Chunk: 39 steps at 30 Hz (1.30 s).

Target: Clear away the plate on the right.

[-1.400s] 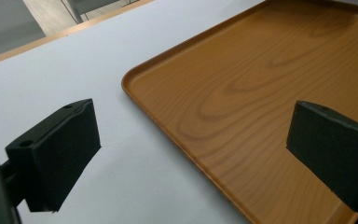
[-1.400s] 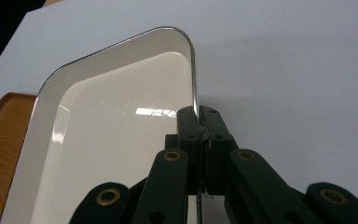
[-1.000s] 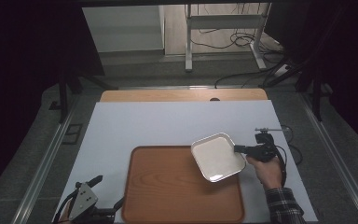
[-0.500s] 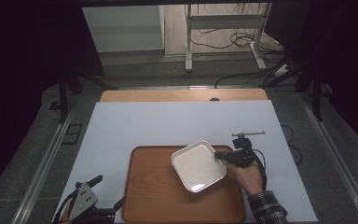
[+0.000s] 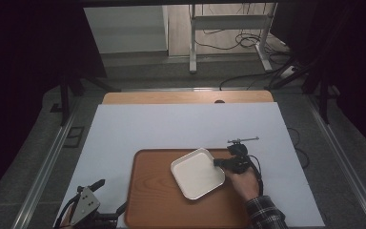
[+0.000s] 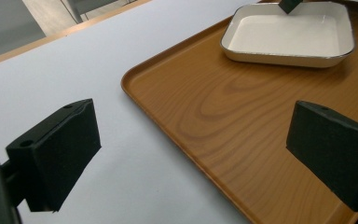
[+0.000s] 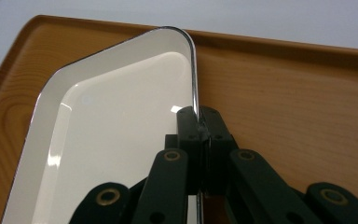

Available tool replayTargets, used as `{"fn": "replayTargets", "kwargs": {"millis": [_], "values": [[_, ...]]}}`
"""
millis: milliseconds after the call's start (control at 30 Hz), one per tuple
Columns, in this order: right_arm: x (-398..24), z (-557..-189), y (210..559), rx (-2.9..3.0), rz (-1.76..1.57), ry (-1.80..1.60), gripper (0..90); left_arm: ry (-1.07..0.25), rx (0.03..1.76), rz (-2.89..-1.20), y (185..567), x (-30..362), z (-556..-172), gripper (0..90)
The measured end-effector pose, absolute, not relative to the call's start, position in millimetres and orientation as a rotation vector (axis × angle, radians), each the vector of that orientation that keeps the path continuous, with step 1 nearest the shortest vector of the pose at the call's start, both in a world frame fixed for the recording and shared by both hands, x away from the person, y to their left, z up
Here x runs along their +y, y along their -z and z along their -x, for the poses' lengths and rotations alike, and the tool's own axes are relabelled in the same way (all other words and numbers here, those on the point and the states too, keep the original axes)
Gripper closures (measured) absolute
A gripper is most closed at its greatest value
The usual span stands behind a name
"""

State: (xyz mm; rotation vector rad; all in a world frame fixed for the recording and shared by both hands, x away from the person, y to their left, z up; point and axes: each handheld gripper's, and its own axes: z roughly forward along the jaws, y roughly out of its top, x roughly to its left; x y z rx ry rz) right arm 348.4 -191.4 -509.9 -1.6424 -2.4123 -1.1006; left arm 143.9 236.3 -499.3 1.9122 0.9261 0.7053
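A white square dish [image 5: 198, 172] lies over the brown wooden tray [image 5: 155, 200] in the high view, near the tray's right half. My right gripper [image 5: 218, 163] is shut on the dish's right rim, with a hand behind it. In the right gripper view the two black jaws pinch the thin rim of the dish [image 7: 112, 140], tips at the right gripper [image 7: 199, 122]. My left gripper [image 5: 95, 200] rests at the tray's lower left corner. Its black pads [image 6: 58, 149] stand wide apart with nothing between them; the dish [image 6: 289, 35] shows far off on the tray [image 6: 242, 121].
The tray lies on a white sheet [image 5: 181, 126] covering the table, with a strip of wooden tabletop [image 5: 186, 97] at the far edge. Cables and a metal stand leg [image 5: 193, 38] are on the floor beyond. A cable trails from the right gripper.
My right gripper has carried the dish leftward and down, from the tray's right edge to over its right half. The left gripper has stayed put.
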Motion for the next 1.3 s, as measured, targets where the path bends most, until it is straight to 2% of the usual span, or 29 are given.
{"fn": "replayTargets", "kwargs": {"millis": [200, 267, 300, 333, 367, 467, 733, 1067, 1300], "values": [[-193.3, -349.7, 512.5, -2.426, 1.638, 1.098, 86.0, -0.706, 0.925, -1.912, 499.3, 236.3, -143.8, 2.5], [-193.7, -349.7, 512.7, -2.422, 1.636, 1.111, 83.3, -0.706, 0.924, -1.913, 499.2, 236.2, -143.7, 2.5], [-194.8, -349.6, 509.9, -2.422, 1.627, 1.135, 76.3, -0.706, 0.925, -1.913, 499.3, 236.2, -143.8, 2.5], [-194.8, -349.6, 509.9, -2.422, 1.627, 1.135, 76.3, -0.706, 0.925, -1.913, 499.3, 236.2, -143.8, 2.5], [-196.3, -347.6, 504.8, -2.461, 1.616, 1.164, 71.9, -0.705, 0.925, -1.912, 499.3, 236.4, -143.9, 2.5], [-198.7, -343.8, 499.0, -2.509, 1.587, 1.193, 70.9, -0.705, 0.925, -1.911, 499.2, 236.5, -143.8, 2.5], [-196.6, -309.3, 480.6, -2.66, 1.295, 1.332, 89.0, -0.706, 0.923, -1.913, 499.2, 236.2, -143.7, 2.5], [-172.5, -260.8, 481.6, -2.751, 1.022, 1.24, 89.4, -0.708, 0.919, -1.915, 499.2, 235.8, -143.4, 2.5], [-172.1, -246.1, 497.1, -2.766, 0.987, 1.116, 89.3, -0.709, 0.917, -1.917, 499.2, 235.5, -143.5, 2.5]]}}
